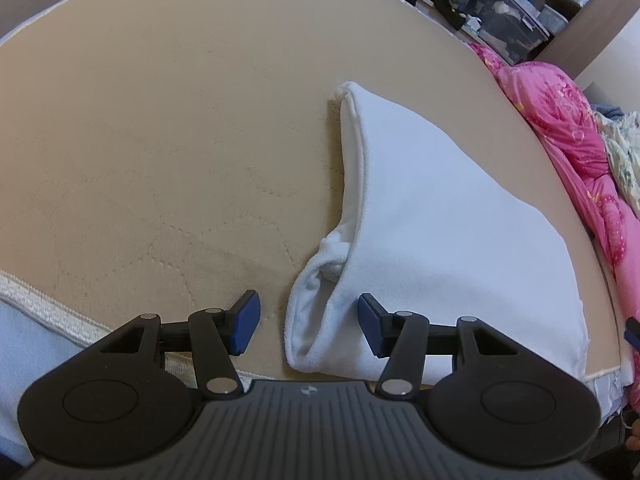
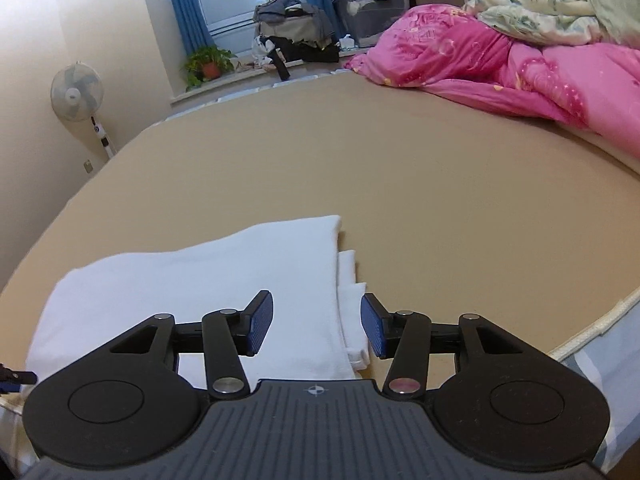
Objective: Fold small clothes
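Note:
A white garment (image 1: pixel 436 224) lies folded in layers on the tan mattress (image 1: pixel 180 132) near its front edge. My left gripper (image 1: pixel 308 326) is open over the garment's near left corner, where a rolled fold shows; the jaws stand on either side of it without touching. In the right wrist view the same garment (image 2: pixel 208 280) lies low and left. My right gripper (image 2: pixel 318 326) is open above its right edge, where lower layers stick out from under the top layer. Neither gripper holds anything.
A pink quilt (image 2: pixel 520 64) and a pale floral blanket (image 2: pixel 560 0) are heaped on the far right of the bed. Piled clothes (image 2: pixel 296 28), a storage bin (image 2: pixel 372 12), a plant (image 2: pixel 208 64) and a fan (image 2: pixel 76 92) stand beyond the mattress.

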`<state>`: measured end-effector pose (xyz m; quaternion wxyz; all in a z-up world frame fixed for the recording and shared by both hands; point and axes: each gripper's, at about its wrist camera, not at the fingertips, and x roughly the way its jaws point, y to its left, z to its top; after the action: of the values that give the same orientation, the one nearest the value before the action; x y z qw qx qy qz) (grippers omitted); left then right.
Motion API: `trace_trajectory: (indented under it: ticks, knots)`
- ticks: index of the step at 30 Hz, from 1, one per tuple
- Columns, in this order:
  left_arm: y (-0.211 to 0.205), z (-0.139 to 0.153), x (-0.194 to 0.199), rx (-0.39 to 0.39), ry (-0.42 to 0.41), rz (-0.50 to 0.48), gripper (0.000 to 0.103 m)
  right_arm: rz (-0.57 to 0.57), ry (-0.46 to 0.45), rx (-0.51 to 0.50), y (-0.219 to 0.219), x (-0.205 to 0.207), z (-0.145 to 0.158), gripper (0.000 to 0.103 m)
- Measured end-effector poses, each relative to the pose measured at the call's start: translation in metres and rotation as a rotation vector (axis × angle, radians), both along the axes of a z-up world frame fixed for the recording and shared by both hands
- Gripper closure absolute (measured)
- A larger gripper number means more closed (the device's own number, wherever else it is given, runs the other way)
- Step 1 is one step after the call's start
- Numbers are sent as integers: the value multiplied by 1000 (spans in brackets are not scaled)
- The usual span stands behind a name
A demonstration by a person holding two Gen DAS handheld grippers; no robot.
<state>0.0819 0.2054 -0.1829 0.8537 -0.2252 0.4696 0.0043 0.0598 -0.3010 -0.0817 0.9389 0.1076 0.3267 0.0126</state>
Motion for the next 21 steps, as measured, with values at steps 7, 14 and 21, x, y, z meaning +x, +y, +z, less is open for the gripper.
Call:
trace_trajectory:
  ticks: [7,14,21]
  knots:
    - [13,-5,-31,-171,2,111,45,37,13,-34,12,2,-3,52]
    - [7,-13,-42,-310,5,178,45,37,12,-4,10,4,-5,52]
    - [-2,-19,-45,-328,-13,328,45,43,10,1,10,3,-6,52]
